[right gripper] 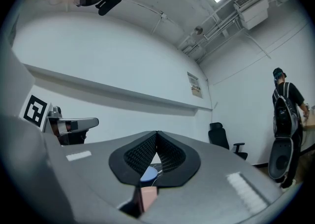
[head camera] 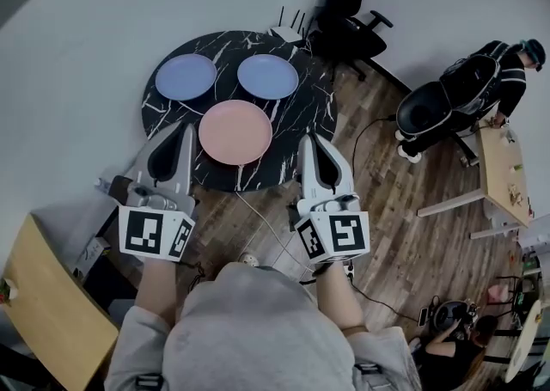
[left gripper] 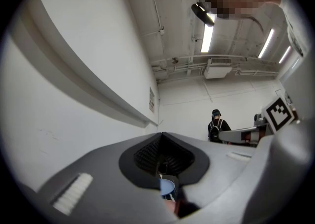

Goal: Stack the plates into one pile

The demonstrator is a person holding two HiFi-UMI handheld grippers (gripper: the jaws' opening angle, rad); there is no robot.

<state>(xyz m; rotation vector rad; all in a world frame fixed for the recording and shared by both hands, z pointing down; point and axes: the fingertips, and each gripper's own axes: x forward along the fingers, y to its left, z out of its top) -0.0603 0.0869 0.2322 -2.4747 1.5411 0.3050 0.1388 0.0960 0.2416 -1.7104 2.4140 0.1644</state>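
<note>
Three plates lie apart on a round black marble table [head camera: 301,131]: a blue plate [head camera: 185,76] at the back left, a second blue plate [head camera: 267,76] at the back right, and a pink plate [head camera: 235,131] at the front. My left gripper [head camera: 183,127] hovers by the table's left front edge, shut and empty. My right gripper [head camera: 310,138] hangs by the right front edge, also shut and empty. In the left gripper view the jaws [left gripper: 161,134] meet at their tips. In the right gripper view the jaws [right gripper: 156,132] meet too, and a blue plate [right gripper: 147,173] and the pink plate [right gripper: 147,196] show through the gap below.
A black office chair [head camera: 348,11] stands behind the table, with a white router [head camera: 288,30] on the table's far edge. A person [head camera: 509,67] with a black rolling case [head camera: 434,110] is at the right by a wooden table [head camera: 497,176]. A cable [head camera: 266,226] runs over the wooden floor.
</note>
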